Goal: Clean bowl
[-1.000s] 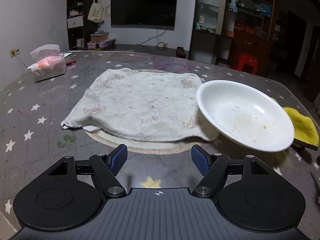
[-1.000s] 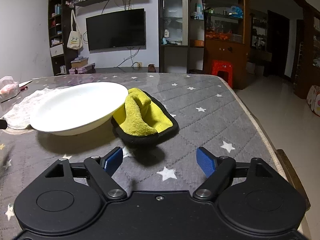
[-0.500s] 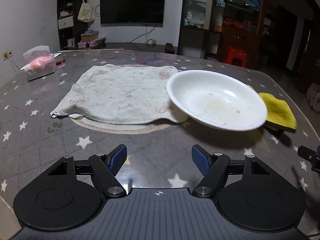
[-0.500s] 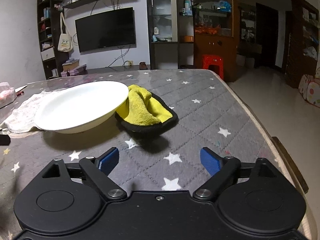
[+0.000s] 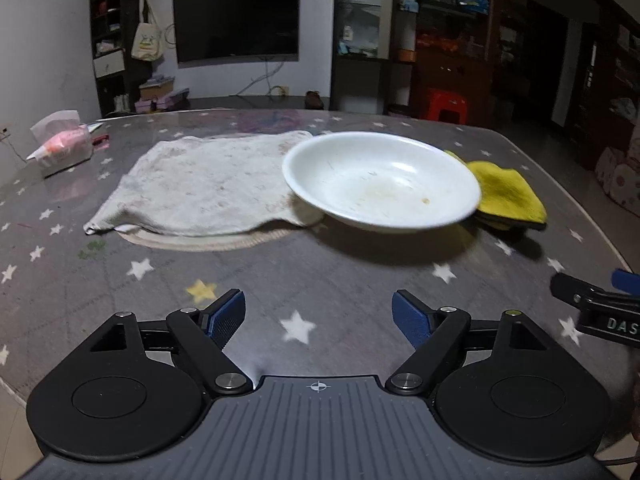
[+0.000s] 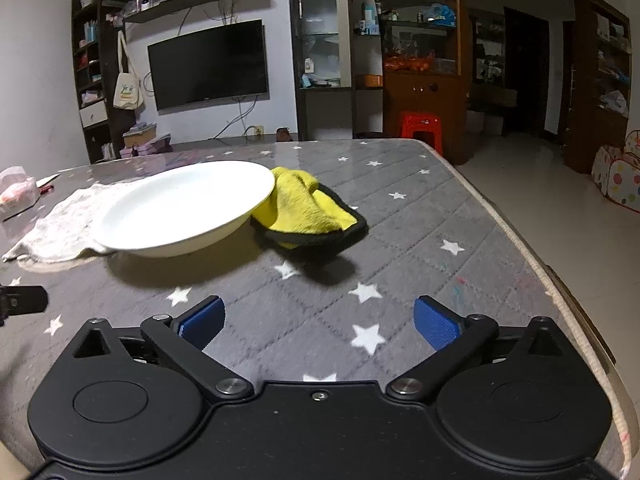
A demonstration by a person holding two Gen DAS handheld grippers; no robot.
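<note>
The white bowl (image 5: 382, 182) sits on the grey star-patterned table (image 5: 304, 280), past the middle of it, tilted with its left rim resting on a stained off-white towel (image 5: 208, 184) and its right rim over a yellow cloth with black edging (image 6: 308, 210). Inside the bowl, faint brownish smears and a small orange speck show near the bottom.

The left tool (image 5: 318, 314) hovers low over the near part of the table, its blue pads spread wide and holding nothing. The bowl lies ahead of it and slightly to the right, well apart from the fingertips, with bare tabletop between.

The right tool (image 6: 318, 320) is likewise spread open and empty. From its view the bowl lies ahead and to the left, while the yellow cloth is almost straight ahead, touching the bowl's right side. Neither is near the pads.

The tip of the right tool shows at the right edge of the left view, near the table's right side. A pink tissue pack (image 5: 64, 142) lies at the far left of the table; what sits just beside it is too small to tell, perhaps a red pen.
</note>
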